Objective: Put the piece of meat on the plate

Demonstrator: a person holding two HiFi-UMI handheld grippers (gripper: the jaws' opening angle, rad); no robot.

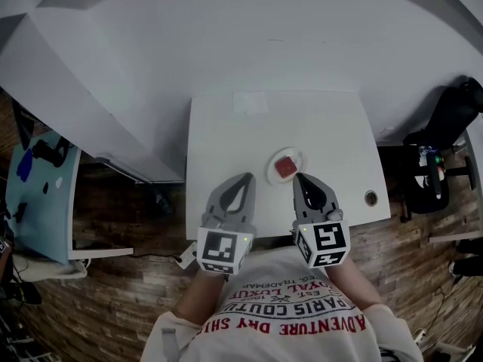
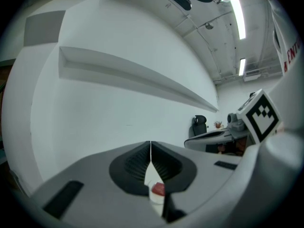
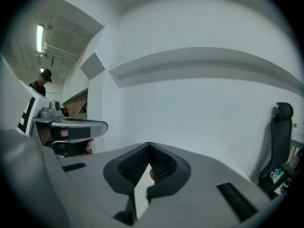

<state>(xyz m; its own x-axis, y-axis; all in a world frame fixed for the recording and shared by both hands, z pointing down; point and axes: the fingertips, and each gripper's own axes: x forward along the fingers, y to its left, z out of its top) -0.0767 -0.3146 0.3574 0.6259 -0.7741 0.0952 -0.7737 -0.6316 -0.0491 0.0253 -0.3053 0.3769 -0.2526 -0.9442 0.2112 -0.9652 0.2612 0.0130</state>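
Red squarish piece of meat point(image 1: 285, 167) lies flat on the plate point(image 1: 272, 174); left claw point(image 1: 244, 176), right claw point(image 1: 299, 176) closed, empty.

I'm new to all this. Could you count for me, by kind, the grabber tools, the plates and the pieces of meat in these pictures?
Grippers: 2, the left gripper and the right gripper, both shut and empty.
Plates: 1, the plate on the table.
Pieces of meat: 1, the red piece of meat, lying on the plate.
Total: 4
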